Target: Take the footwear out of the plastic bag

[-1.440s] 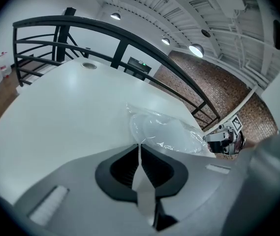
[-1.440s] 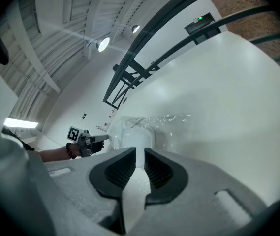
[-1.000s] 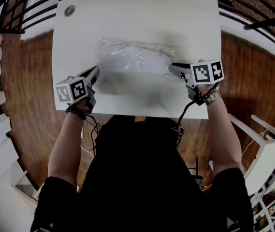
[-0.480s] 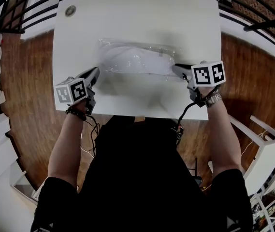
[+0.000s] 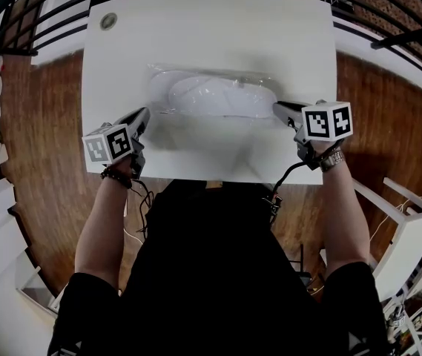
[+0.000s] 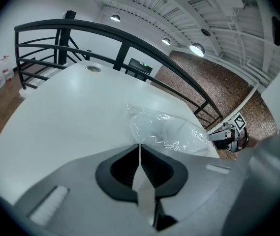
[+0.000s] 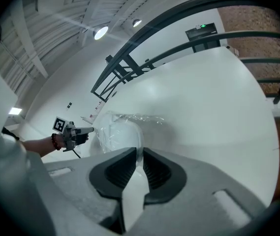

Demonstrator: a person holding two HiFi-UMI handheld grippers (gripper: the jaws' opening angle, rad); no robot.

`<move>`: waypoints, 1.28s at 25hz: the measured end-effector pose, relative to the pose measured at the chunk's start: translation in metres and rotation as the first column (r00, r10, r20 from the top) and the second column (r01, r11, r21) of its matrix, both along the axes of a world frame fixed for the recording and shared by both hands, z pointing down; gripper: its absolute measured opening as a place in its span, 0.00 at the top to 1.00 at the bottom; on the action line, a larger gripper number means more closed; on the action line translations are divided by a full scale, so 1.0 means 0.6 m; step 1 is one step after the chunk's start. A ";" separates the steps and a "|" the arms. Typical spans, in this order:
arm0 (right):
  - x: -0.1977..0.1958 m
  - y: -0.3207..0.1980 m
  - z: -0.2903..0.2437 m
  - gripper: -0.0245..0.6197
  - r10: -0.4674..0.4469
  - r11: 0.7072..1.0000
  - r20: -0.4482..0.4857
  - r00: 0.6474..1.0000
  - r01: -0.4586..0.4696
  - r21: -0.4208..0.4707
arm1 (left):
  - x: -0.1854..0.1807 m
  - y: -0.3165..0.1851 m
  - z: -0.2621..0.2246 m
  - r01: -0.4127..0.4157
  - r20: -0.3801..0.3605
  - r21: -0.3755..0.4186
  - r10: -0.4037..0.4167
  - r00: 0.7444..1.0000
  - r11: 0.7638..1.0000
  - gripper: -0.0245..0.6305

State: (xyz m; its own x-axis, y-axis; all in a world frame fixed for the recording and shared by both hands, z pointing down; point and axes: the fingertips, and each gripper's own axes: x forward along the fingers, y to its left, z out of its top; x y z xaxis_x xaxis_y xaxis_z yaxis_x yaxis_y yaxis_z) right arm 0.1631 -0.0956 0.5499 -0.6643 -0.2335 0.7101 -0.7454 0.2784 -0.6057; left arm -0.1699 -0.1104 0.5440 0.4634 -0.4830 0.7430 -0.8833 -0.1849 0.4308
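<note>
The plastic bag (image 5: 212,86) is clear, glossy, crinkled film over smooth white footwear (image 5: 224,99). The worktop (image 5: 211,28) is white, smooth and matt. The floor (image 5: 47,139) is reddish-brown wooden boards, the railing (image 6: 105,32) black painted metal, and the wall (image 6: 194,73) rough brick.

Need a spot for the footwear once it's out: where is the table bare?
Bare: the far stretch between the plastic bag and the table's far edge, and the near strip before it. Crowded: the bag's ends, the left hand-held gripper clamped on one, the right hand-held gripper, jaws just closing, on the other.
</note>
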 end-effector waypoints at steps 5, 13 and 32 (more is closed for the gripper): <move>0.019 0.001 -0.007 0.91 0.027 1.000 -0.019 0.999 -0.027 0.009 | -0.016 0.000 0.001 0.013 0.009 0.004 -0.013 1.000 1.000 0.92; 0.061 0.005 -0.012 0.91 0.113 0.994 -0.033 0.993 -0.112 0.005 | -0.046 -0.001 0.000 0.037 0.013 0.001 -0.037 0.999 0.999 0.92; 0.186 0.056 -0.014 0.92 0.392 0.920 -0.062 0.918 -0.392 0.009 | -0.063 0.004 0.005 0.018 -0.007 -0.022 -0.019 1.000 1.000 0.92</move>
